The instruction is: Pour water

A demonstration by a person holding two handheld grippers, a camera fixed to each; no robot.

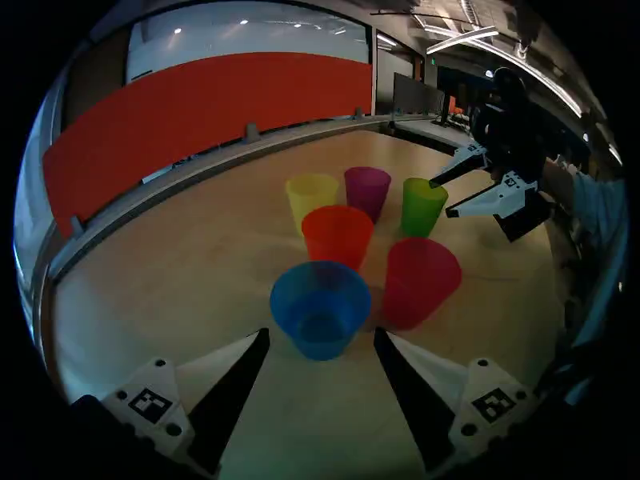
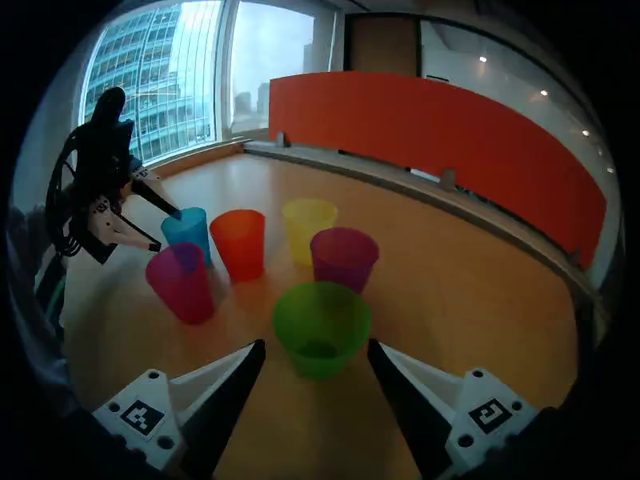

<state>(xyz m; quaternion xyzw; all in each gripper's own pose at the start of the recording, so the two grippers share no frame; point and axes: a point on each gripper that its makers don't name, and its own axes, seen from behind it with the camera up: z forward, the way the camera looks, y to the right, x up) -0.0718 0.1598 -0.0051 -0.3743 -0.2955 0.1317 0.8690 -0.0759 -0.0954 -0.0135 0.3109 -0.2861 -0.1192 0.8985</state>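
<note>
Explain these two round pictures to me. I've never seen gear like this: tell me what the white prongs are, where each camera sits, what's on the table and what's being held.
There is no robot here. A person holds a two-finger gripper in each hand, and a wide-angle camera rides on each one, looking along its fingers. The white prongs at the bottom are those fingers.

The left gripper view looks out from the left gripper, which is open with the blue cup standing between its fingers. The right gripper view looks out from the right gripper, open with the green cup between its fingers. Each picture also shows the other gripper farther off.

On the wooden table six cups stand upright: those two, plus an orange cup, a yellow cup, a purple cup and a red cup. Nothing is held.
</note>
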